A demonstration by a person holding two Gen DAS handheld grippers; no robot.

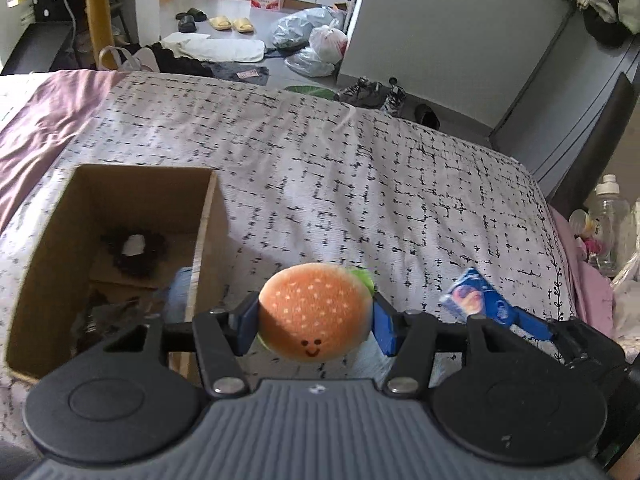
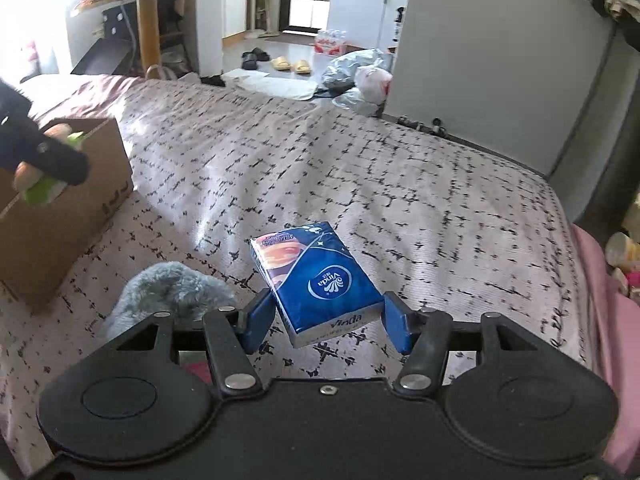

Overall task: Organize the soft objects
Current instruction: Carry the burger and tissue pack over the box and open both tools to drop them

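The left gripper has its jaws clamped on a plush burger, lifted above the bed just beside the open cardboard box near the bed's left edge; the right gripper has its jaws closed on a blue tissue pack, raised over the bed's near edge; a grey fluffy toy lies on the bed beside it.

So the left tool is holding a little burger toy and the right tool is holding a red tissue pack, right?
Not quite: the tissue pack is blue, as the right wrist view shows. The left tool does hold the burger toy, and the right tool holds the pack.
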